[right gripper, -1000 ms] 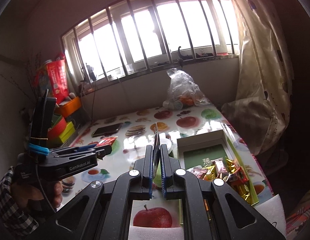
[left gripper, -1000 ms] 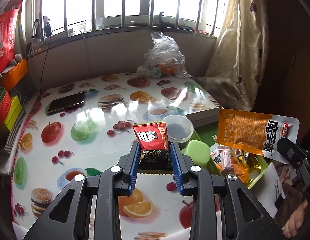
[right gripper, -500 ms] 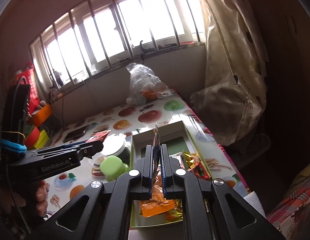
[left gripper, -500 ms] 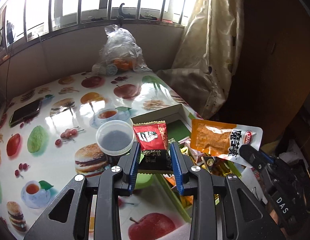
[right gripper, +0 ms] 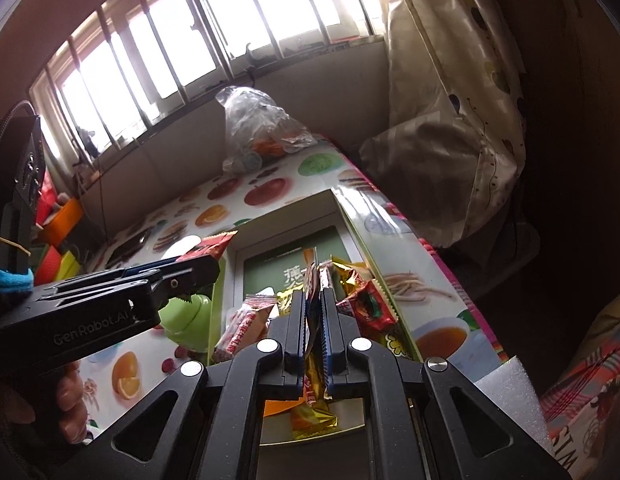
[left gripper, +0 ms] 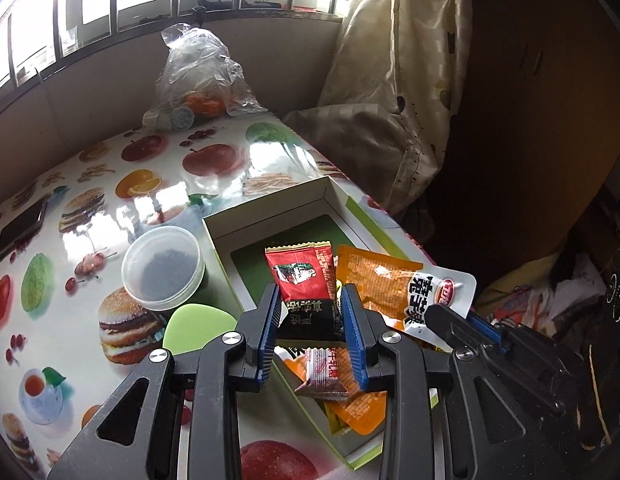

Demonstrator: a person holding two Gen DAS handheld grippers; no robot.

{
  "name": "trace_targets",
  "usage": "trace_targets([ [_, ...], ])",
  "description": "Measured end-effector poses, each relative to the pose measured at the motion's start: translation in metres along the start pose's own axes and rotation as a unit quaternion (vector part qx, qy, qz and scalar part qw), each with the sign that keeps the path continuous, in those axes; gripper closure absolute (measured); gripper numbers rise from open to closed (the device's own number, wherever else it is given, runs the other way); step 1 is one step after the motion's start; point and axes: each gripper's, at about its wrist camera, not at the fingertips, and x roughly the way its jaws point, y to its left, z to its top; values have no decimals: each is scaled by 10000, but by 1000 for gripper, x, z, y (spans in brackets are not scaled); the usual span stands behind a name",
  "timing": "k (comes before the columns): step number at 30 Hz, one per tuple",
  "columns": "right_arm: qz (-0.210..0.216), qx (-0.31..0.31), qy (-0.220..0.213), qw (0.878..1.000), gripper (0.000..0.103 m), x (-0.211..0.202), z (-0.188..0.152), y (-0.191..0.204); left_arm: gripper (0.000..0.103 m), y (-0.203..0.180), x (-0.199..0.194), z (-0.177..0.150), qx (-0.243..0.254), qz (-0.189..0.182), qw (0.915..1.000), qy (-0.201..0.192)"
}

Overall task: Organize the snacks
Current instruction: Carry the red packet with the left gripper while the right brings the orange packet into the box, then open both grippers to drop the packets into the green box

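Jaws of the left gripper (left gripper: 310, 320) clamped on a red-and-black snack packet (left gripper: 306, 288), blue pads pressing its lower black half, red top standing upright above them. Jaws of the right gripper (right gripper: 314, 320) nearly closed on the thin edge of an orange snack pouch (left gripper: 386, 288), seen edge-on in the right wrist view. Both packets held over the open white-and-green box (left gripper: 270, 216), which sits on the desk (left gripper: 90, 184) with its fruit-and-burger print cover. Box's near end holds loose snacks: a small red-and-white wrapped candy (left gripper: 324, 376), orange packets, gold and red wrappers (right gripper: 362, 296). Far end of the box shows its bare green bottom. Left of the box: a clear round tub with dark contents (left gripper: 162, 272), a light green lid (left gripper: 198, 328) just beside it. Phone (left gripper: 20, 228) at the desk's left edge. Clear plastic bag (left gripper: 202, 72) at the far side under the window. A person's fingers (right gripper: 72, 400) wrap the left gripper's handle.
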Motion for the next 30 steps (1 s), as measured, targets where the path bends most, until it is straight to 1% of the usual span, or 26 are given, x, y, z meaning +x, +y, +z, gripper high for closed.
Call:
trace_targets([
  [2, 16, 0, 140, 9999, 96, 7, -3, -2, 71, 0, 3, -1, 19, 67, 10000, 19],
  [6, -2, 3, 284, 9996, 95, 13, -7, -3, 71, 0, 4, -1, 31, -3, 10000, 42],
  [9, -31, -13, 337, 9994, 92, 14, -8, -3, 71, 0, 5, -1, 49, 1, 10000, 54],
  [10, -55, -34, 338, 9994, 89, 13, -9, -2, 71, 1, 5, -1, 49, 6, 10000, 68],
  [11, -98, -53, 328, 9994, 85, 12, -9, -1, 71, 1, 5, -2, 41, -5, 10000, 70],
  [14, -169, -56, 287, 9994, 78, 7, -10, 0, 71, 2, 2, -4, 29, -61, 10000, 53],
  [18, -215, -45, 195, 9996, 75, -3, -11, 0, 71, 0, -8, -8, 69, -25, 10000, -30],
  [21, -260, -52, 67, 9996, 70, -14, -13, 2, 70, -1, -19, -12, 94, -1, 9998, -150],
  [23, -314, -61, 10, 9995, 67, -23, -15, 4, 67, -1, -27, -16, 72, 24, 9997, -220],
  [25, -349, -133, -27, 9993, 66, -30, -18, 7, 62, -3, -35, -21, 105, 85, 9994, -306],
  [28, -435, -258, -66, 9987, 64, -39, -24, 12, 62, -5, -45, -32, 87, 31, 9994, -347],
  [30, -467, -307, -68, 9984, 64, -46, -29, 16, 62, -6, -52, -40, 96, 91, 9991, -397],
])
